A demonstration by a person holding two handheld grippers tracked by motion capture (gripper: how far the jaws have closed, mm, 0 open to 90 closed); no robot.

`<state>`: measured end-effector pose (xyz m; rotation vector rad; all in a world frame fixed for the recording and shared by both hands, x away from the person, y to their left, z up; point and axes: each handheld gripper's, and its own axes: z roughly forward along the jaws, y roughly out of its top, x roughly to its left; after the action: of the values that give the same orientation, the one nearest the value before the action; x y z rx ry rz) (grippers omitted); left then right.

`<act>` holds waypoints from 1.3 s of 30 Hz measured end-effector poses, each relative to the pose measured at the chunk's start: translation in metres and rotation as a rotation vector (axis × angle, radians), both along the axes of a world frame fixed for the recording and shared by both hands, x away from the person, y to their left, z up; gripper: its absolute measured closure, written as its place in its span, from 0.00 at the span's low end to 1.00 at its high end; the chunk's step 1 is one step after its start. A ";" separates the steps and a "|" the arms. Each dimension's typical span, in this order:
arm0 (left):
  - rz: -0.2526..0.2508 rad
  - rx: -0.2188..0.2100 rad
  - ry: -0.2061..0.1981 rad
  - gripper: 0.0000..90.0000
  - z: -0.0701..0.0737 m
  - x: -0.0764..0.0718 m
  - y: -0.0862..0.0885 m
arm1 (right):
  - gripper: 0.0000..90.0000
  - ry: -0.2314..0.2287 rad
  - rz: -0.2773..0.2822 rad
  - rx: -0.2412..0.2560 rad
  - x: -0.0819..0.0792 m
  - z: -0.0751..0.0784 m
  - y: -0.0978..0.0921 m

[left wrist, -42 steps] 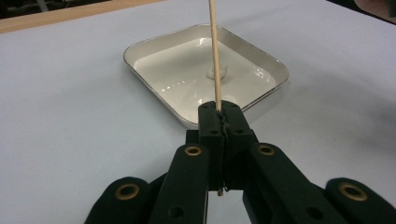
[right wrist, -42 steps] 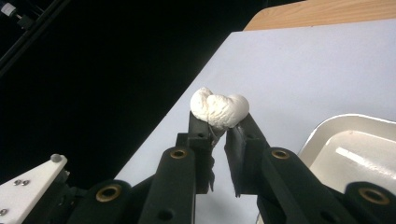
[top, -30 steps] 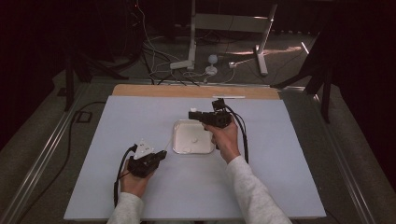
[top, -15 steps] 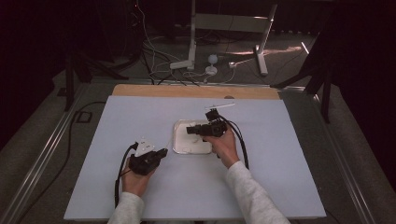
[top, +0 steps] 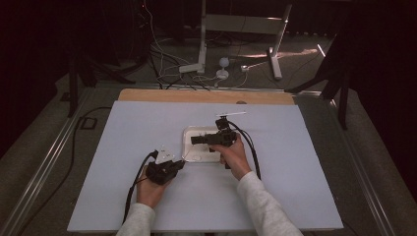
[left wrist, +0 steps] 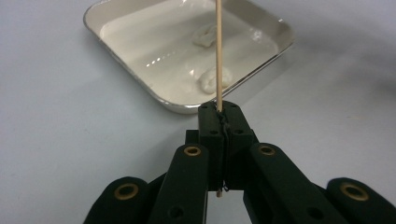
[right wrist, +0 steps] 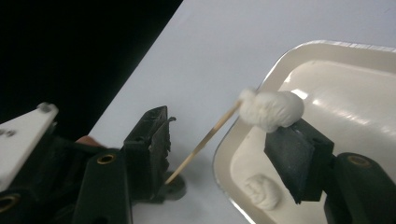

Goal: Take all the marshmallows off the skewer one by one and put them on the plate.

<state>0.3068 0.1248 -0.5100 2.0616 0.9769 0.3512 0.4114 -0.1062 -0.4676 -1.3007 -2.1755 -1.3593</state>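
Spearing a soft white lump onto a thin wooden skewer (left wrist: 217, 51) above a shallow white metal-rimmed tray (left wrist: 134, 66)

Left gripper (left wrist: 219, 109) clenched on the skewer's lower end, stick slanting up over the tray; soft white lump (right wrist: 271, 110) caught on the very tip, touching one pad of the right gripper (right wrist: 222, 128), whose jaws stand spread and pinch nothing; two spare white lumps (left wrist: 208, 80) lying in the tray. Likely risks: shallow bite letting the lump slide off; tacky surface clinging to the pad and pulling free; sideways push bending or snapping the stick.
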 end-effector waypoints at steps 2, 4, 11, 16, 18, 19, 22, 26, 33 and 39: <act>0.010 0.012 0.010 1.00 -0.002 0.002 0.000 | 0.43 0.011 0.014 0.002 -0.001 -0.003 0.001; 0.025 0.023 0.018 1.00 -0.003 0.003 0.001 | 0.43 0.019 0.020 0.004 -0.003 -0.005 0.001; 0.054 0.035 0.040 1.00 -0.006 0.006 0.002 | 0.44 0.028 0.029 0.025 -0.007 -0.005 -0.003; 0.063 0.028 0.047 1.00 -0.004 0.007 0.003 | 0.42 0.020 0.020 0.037 -0.008 0.000 -0.011; 0.059 0.022 0.048 0.99 -0.003 0.008 0.003 | 0.41 0.014 0.020 0.038 -0.009 0.001 -0.015; 0.061 0.022 0.049 0.99 -0.002 0.008 0.003 | 0.41 0.009 0.019 0.039 -0.010 0.002 -0.016; 0.061 0.030 0.068 0.99 0.000 0.011 0.001 | 0.40 0.000 0.024 0.027 -0.013 0.003 -0.021; 0.063 0.063 0.127 0.99 -0.003 0.014 -0.002 | 0.39 -0.017 0.012 0.021 -0.017 0.004 -0.029; 0.063 0.119 0.212 0.99 0.001 0.009 -0.001 | 0.39 -0.042 -0.011 0.022 -0.023 0.003 -0.043; 0.057 0.170 0.275 0.99 0.006 -0.006 0.004 | 0.39 -0.053 -0.032 0.026 -0.028 0.003 -0.055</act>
<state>0.3007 0.1291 -0.5039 2.2815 1.2075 0.1872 0.3834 -0.1610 -0.4641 -1.3107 -2.1726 -1.4447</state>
